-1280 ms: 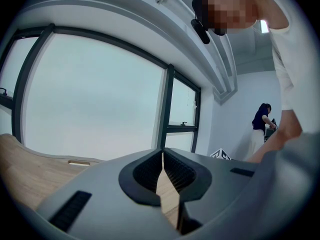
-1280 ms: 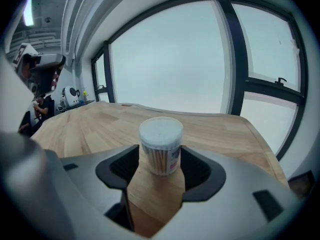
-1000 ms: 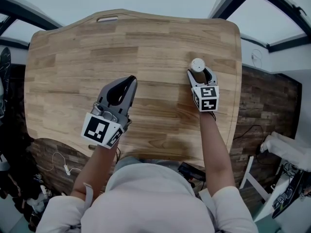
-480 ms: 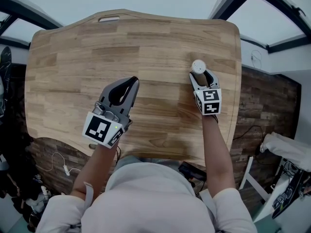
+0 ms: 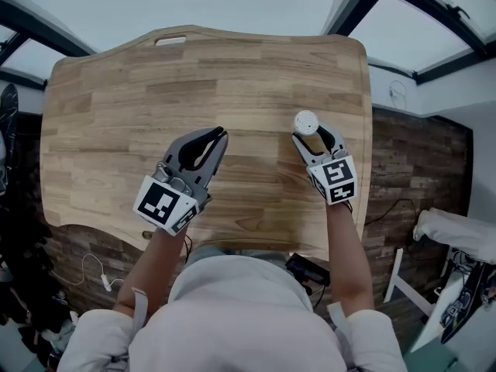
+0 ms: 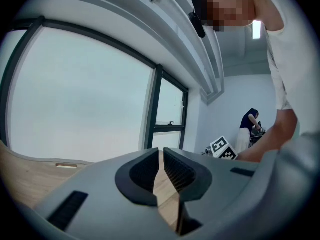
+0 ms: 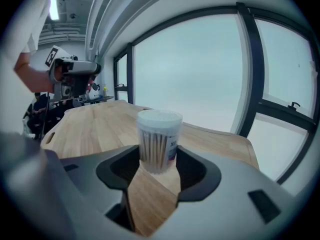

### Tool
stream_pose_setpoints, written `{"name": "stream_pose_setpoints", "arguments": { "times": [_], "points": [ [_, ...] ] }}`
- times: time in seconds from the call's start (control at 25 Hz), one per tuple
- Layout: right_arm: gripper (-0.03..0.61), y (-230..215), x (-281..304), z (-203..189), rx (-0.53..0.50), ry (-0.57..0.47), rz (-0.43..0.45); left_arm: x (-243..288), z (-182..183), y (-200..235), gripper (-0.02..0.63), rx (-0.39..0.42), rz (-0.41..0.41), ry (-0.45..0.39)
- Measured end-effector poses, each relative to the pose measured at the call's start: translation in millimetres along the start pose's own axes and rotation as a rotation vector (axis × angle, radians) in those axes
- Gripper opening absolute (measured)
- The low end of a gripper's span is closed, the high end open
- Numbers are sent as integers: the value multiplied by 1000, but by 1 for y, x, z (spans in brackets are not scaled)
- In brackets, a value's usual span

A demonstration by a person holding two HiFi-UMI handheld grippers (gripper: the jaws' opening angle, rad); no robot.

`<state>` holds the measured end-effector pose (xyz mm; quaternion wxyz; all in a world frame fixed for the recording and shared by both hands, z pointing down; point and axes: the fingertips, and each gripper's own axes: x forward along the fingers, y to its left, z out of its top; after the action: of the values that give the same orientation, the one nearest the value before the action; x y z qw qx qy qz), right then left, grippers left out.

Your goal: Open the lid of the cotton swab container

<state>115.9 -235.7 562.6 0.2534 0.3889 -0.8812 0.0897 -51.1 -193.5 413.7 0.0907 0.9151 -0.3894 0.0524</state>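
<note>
Clamping the clear, white-lidded cylindrical cotton swab container (image 7: pixel 156 136), its purple label (image 7: pixel 172 147) illegible, the right gripper (image 5: pixel 313 136) holds it lid-up; the left gripper (image 6: pixel 161 168) sits closed, empty.

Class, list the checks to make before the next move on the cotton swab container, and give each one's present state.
1. Clear cylindrical plastic cotton swab container gripped between the right gripper pads: ok.
2. Container upright: ok.
3. White round lid on, nothing above it: ok.
4. Left gripper empty: ok.
5. Left gripper open enough to take the lid: not ok, jaws shut.
6. Container base resting on the wooden table: cannot tell.
</note>
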Motion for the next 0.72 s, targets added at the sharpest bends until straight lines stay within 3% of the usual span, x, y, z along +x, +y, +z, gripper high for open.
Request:
{"name": "stream_pose_setpoints", "arguments": {
  "times": [0.72],
  "points": [
    [241, 83, -96, 81, -117, -143, 288, -19, 22, -69, 23, 20, -226, 11]
  ]
}}
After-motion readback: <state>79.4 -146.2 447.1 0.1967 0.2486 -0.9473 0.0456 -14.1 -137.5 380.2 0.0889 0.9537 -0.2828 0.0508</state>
